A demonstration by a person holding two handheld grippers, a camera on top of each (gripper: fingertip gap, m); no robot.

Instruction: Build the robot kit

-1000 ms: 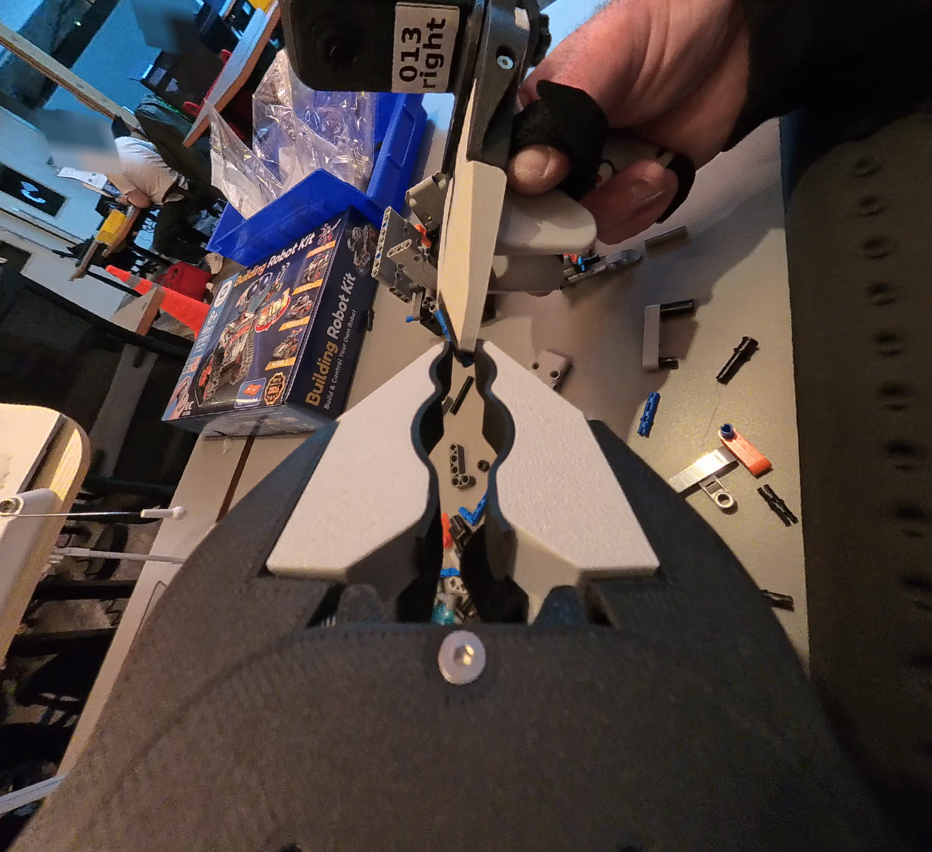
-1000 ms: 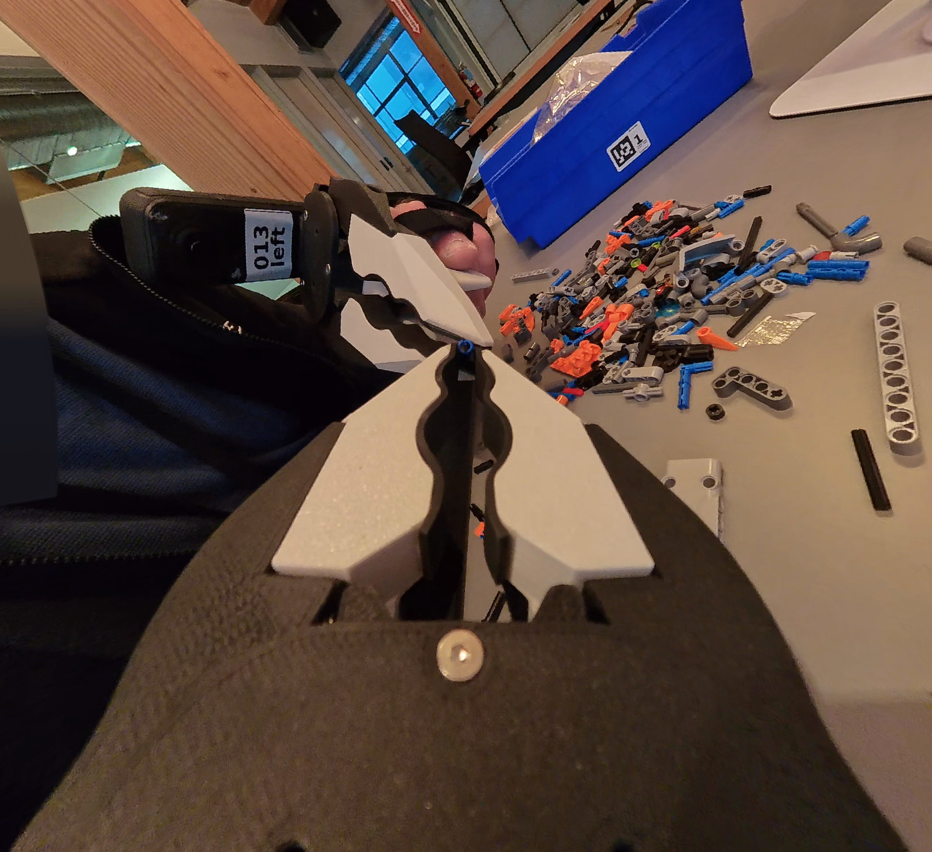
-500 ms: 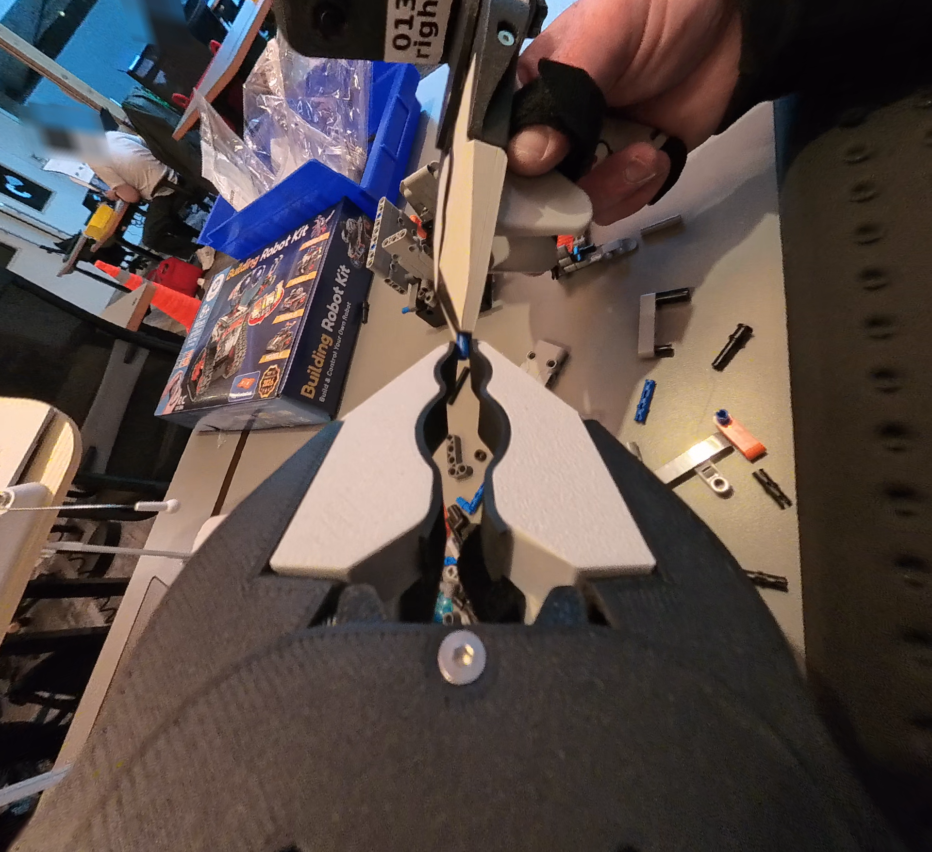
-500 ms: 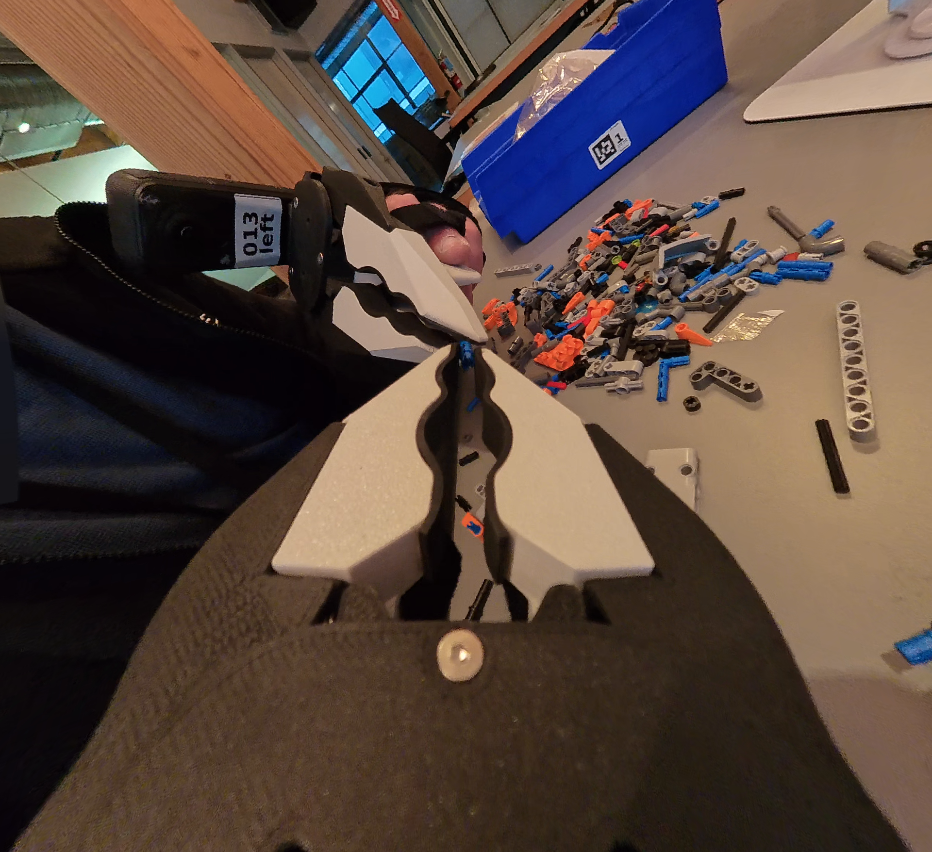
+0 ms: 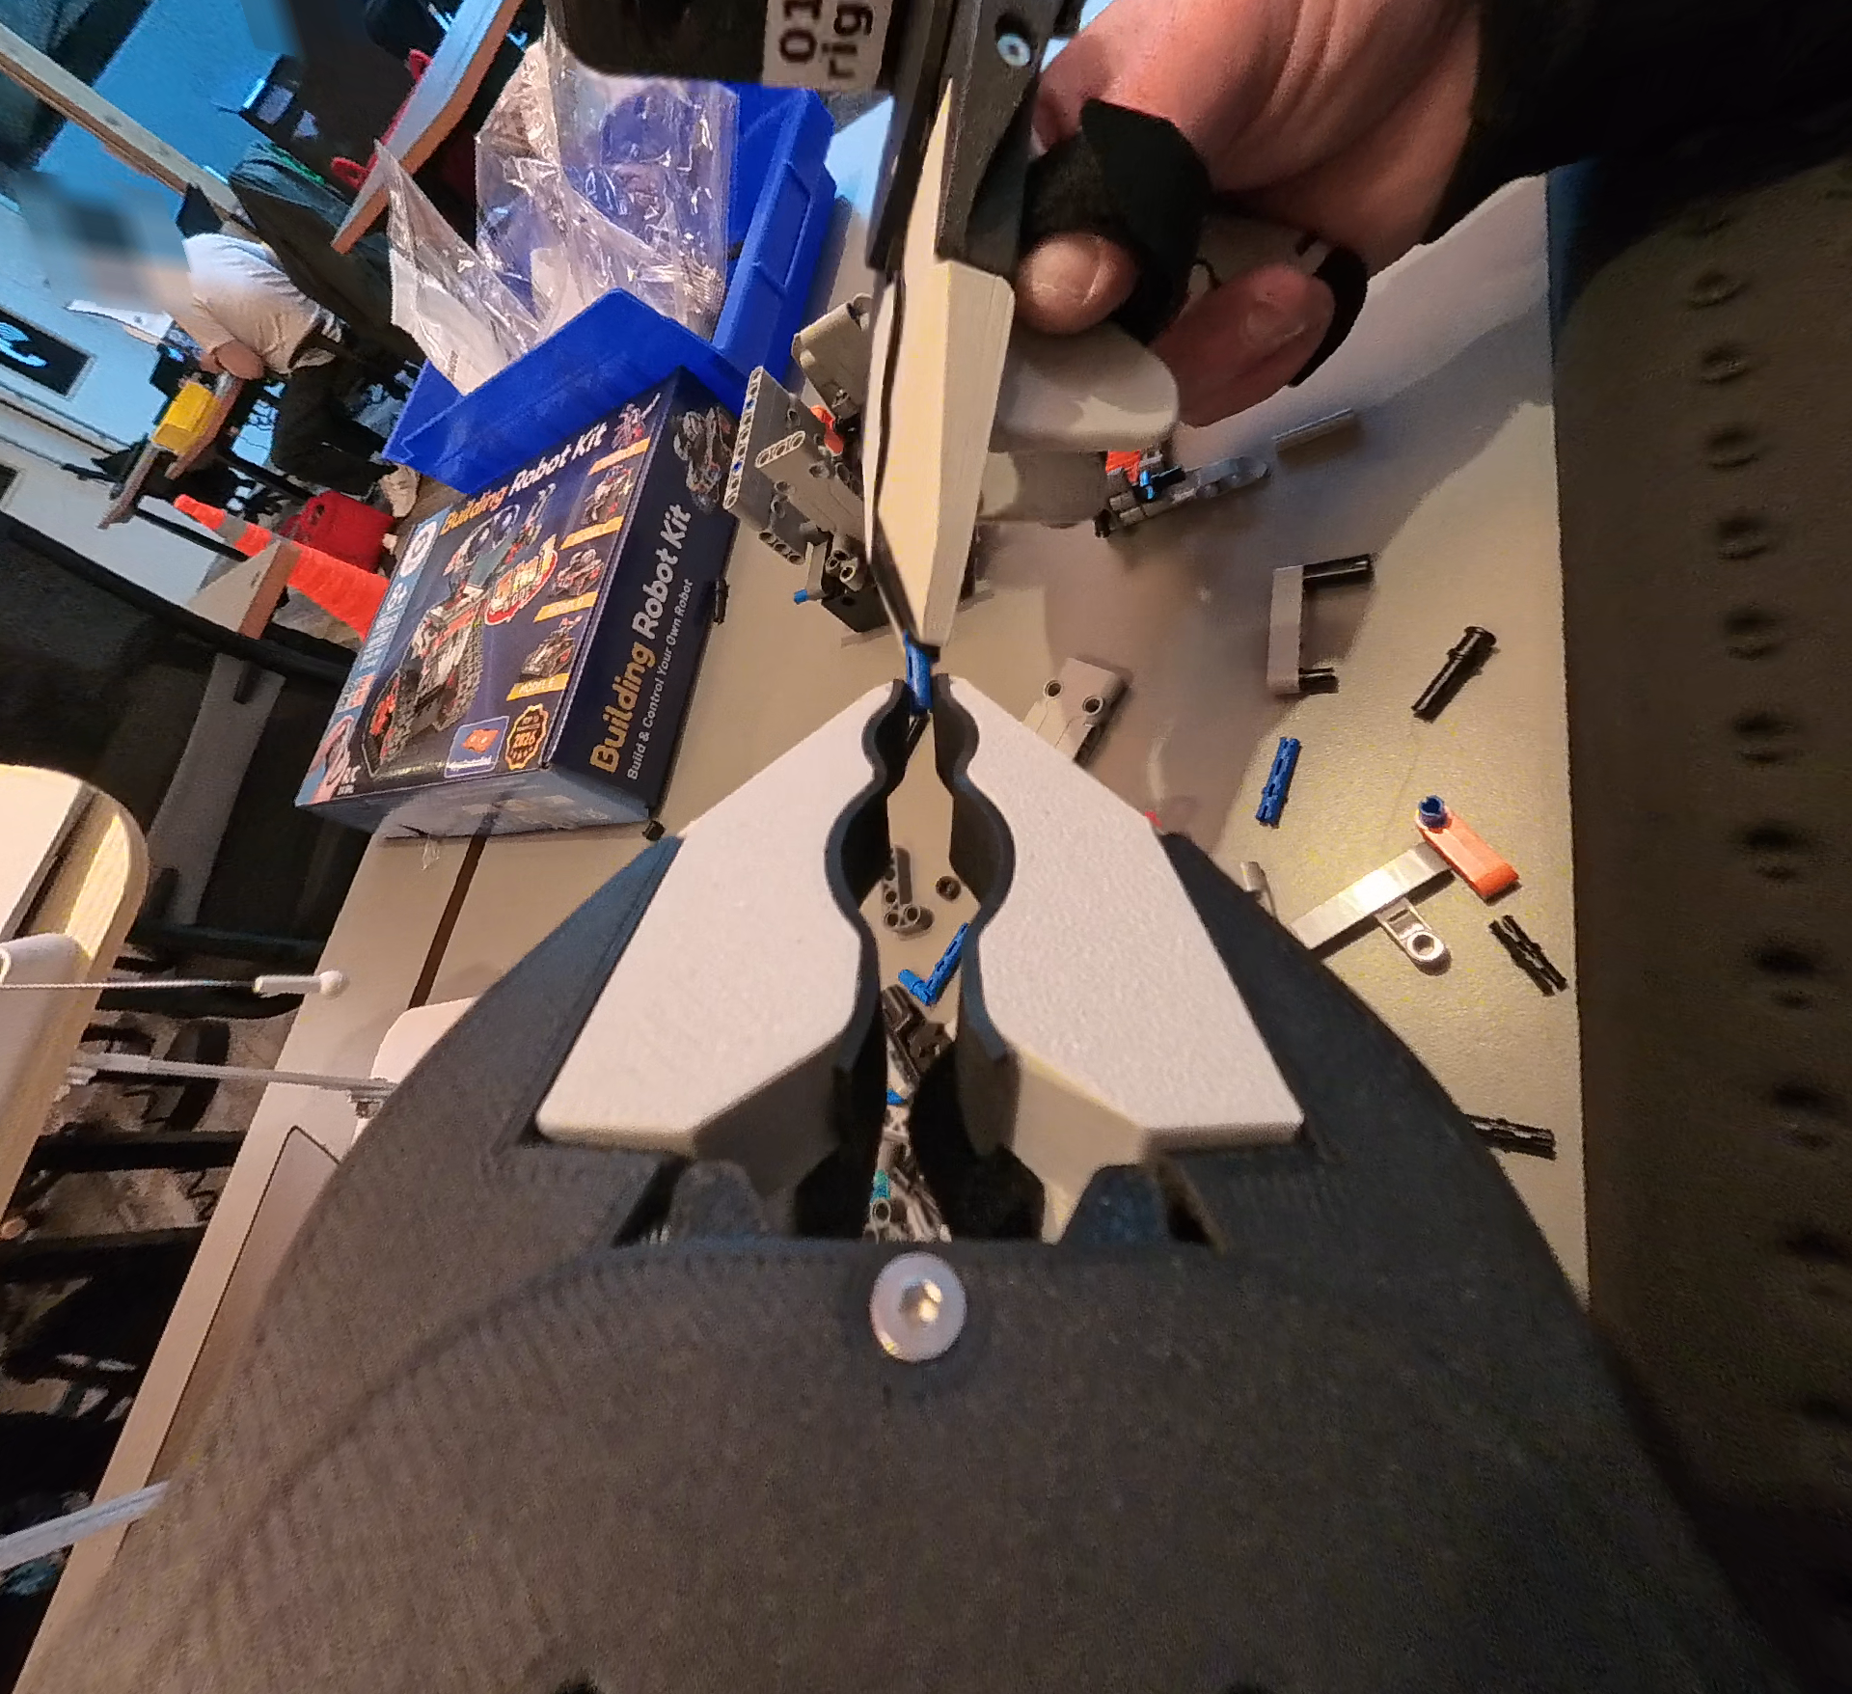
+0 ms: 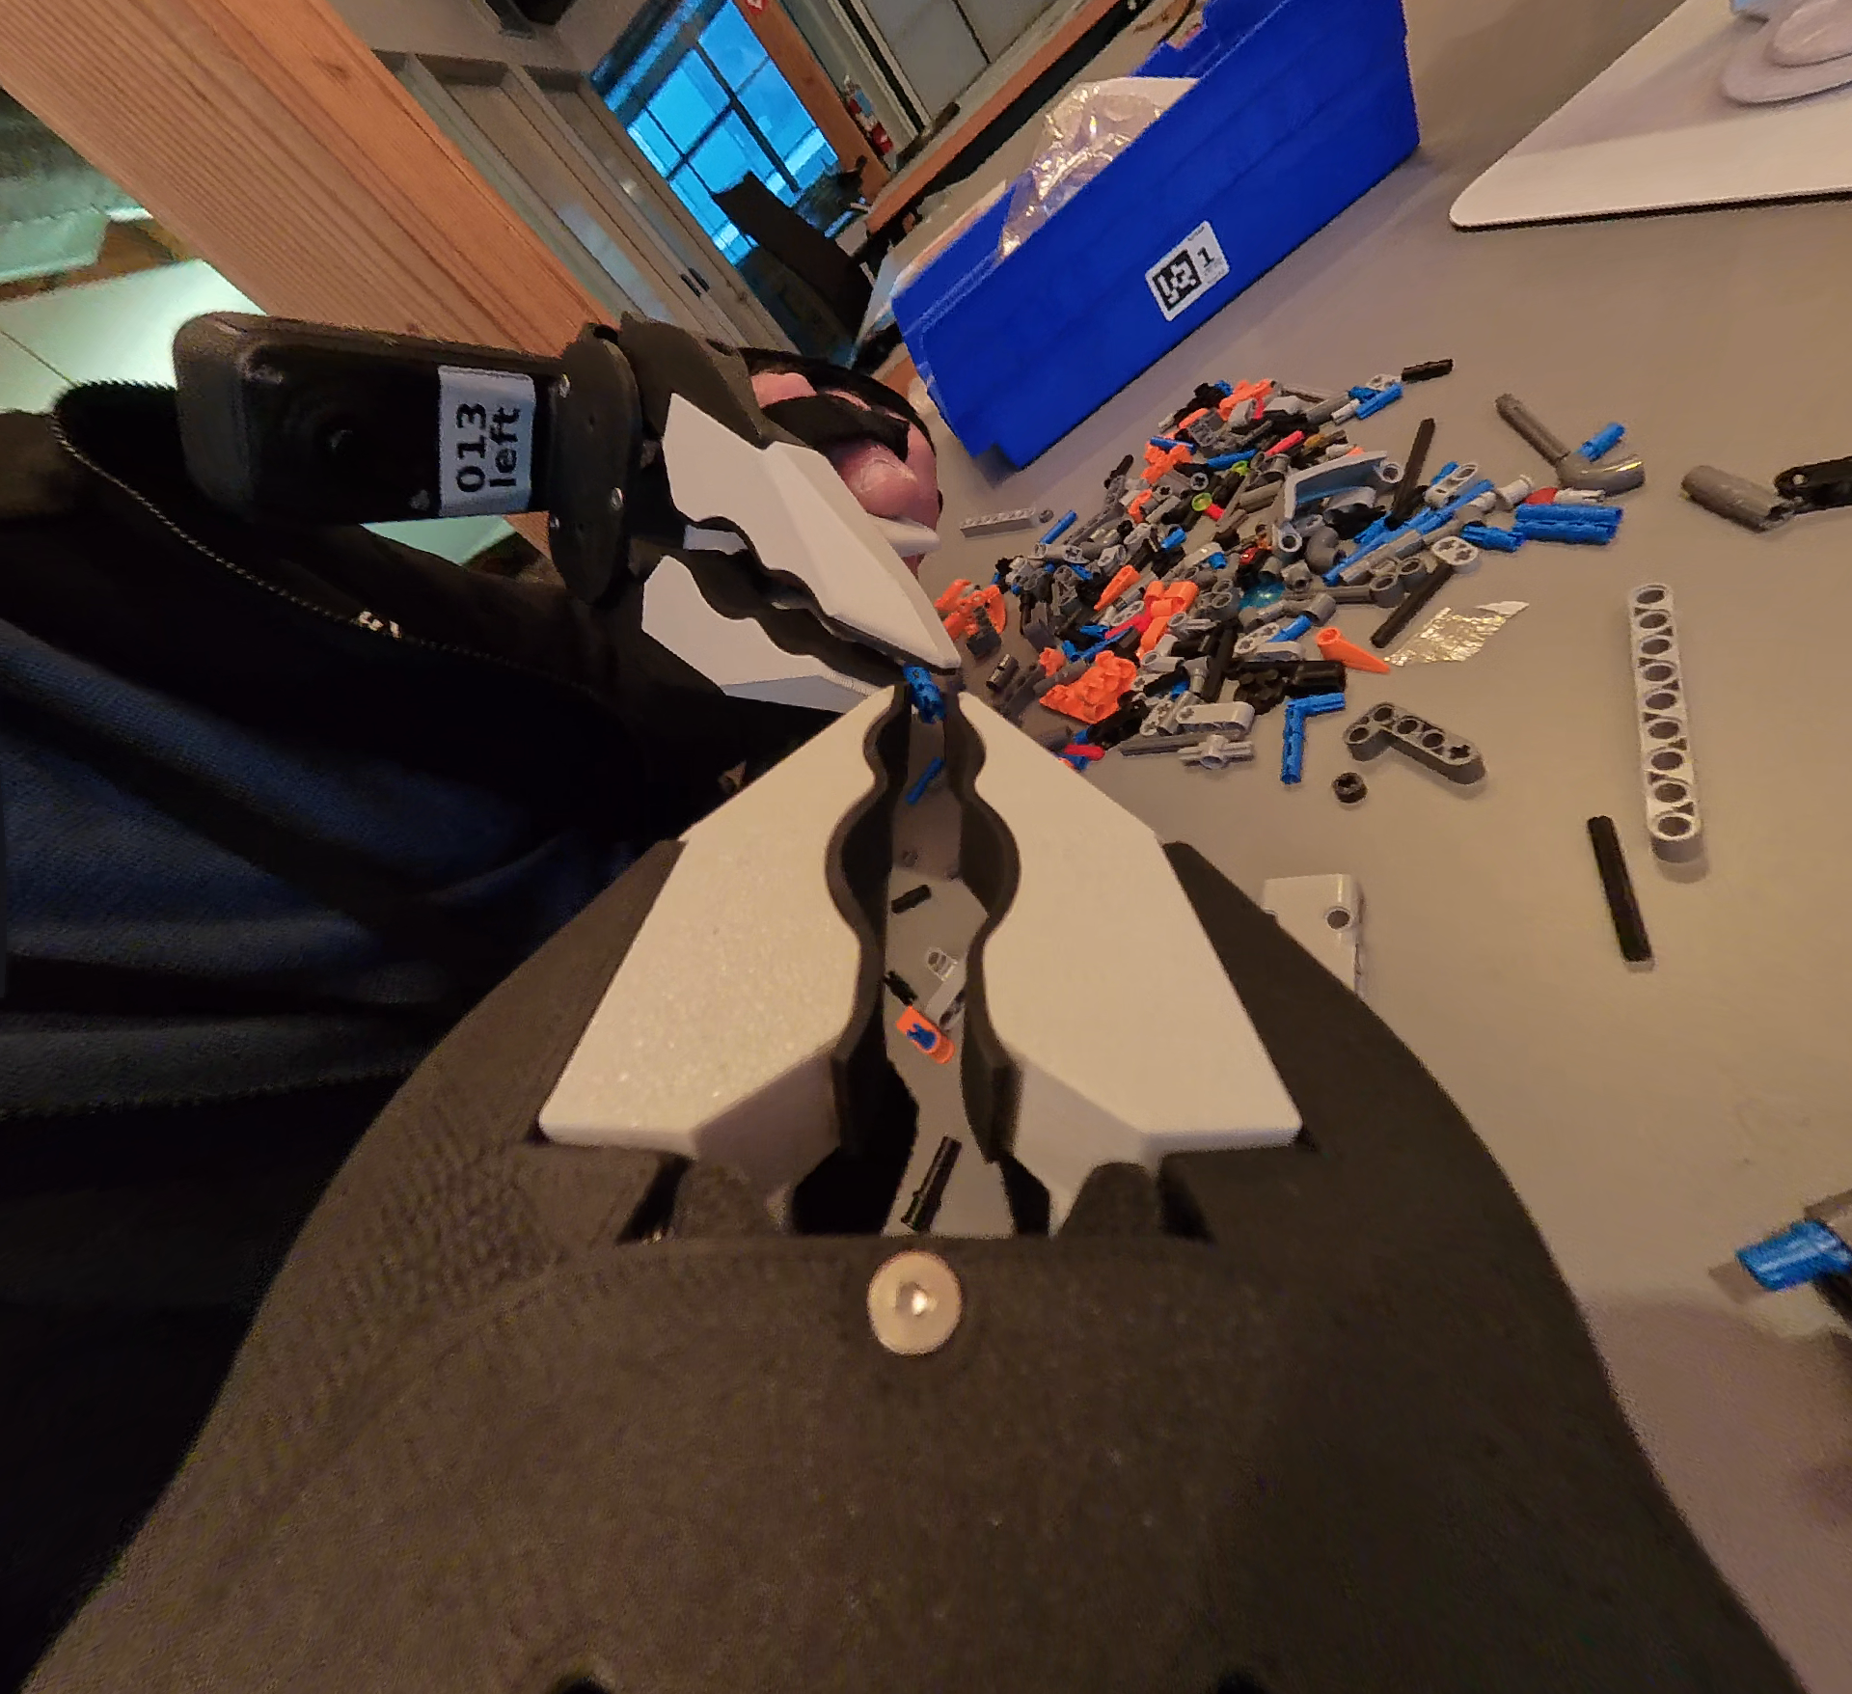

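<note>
My two grippers meet tip to tip above the grey table (image 6: 1503,994). A small blue pin (image 5: 915,669) spans the two sets of fingertips. My left gripper (image 5: 914,696) is shut on its near end. My right gripper (image 5: 917,632), held by a bare hand (image 5: 1253,92), pinches its far end. In the right wrist view the same pin (image 6: 922,692) sits in my right gripper (image 6: 924,706), and my left gripper (image 6: 934,664) comes in from the upper left, closed on the pin's other end.
A pile of small orange, blue, grey and black parts (image 6: 1253,604) lies before a blue bin (image 6: 1203,243). A long grey holed beam (image 6: 1664,724), a kit box (image 5: 531,624), a part-built grey assembly (image 5: 802,463) and loose pieces (image 5: 1443,854) are on the table. Less than 4 cm separates the two grippers' tips.
The grippers stay tip to tip and both drift a little. The blue pin, first seen only at the right gripper's tips, now shows between both sets of tips.
</note>
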